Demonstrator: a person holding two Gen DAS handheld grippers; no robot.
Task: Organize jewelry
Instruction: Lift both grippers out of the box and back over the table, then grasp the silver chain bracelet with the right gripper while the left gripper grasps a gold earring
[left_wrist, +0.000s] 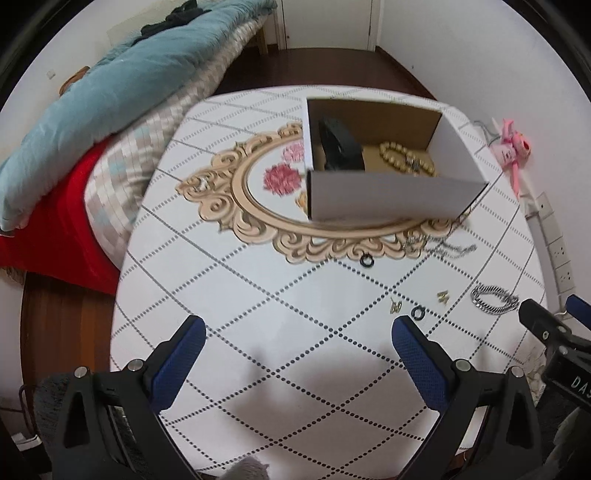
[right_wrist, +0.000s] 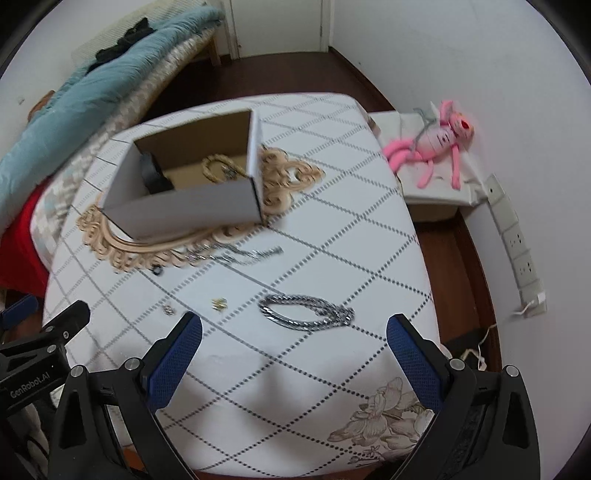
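A white cardboard box (left_wrist: 388, 195) (right_wrist: 184, 210) stands on the table and holds a gold bead bracelet (left_wrist: 406, 157) (right_wrist: 218, 168) and a black item (left_wrist: 340, 146). On the cloth lie a thick silver chain (right_wrist: 306, 312) (left_wrist: 495, 299), a thin silver chain (right_wrist: 236, 254) (left_wrist: 439, 247), two small gold pieces (left_wrist: 395, 305) (right_wrist: 218, 303), and two black rings (left_wrist: 366, 260) (left_wrist: 418, 312). My left gripper (left_wrist: 299, 328) is open and empty above the near cloth. My right gripper (right_wrist: 295, 328) is open and empty, just short of the thick silver chain.
The table (right_wrist: 332, 229) wears a white diamond-pattern cloth with an ornate gold oval print (left_wrist: 236, 199). A bed with teal and red bedding (left_wrist: 74, 122) lies to the left. A pink plush toy (right_wrist: 439, 144) sits on a low white stand at right. Wall sockets (right_wrist: 517, 240) line the right wall.
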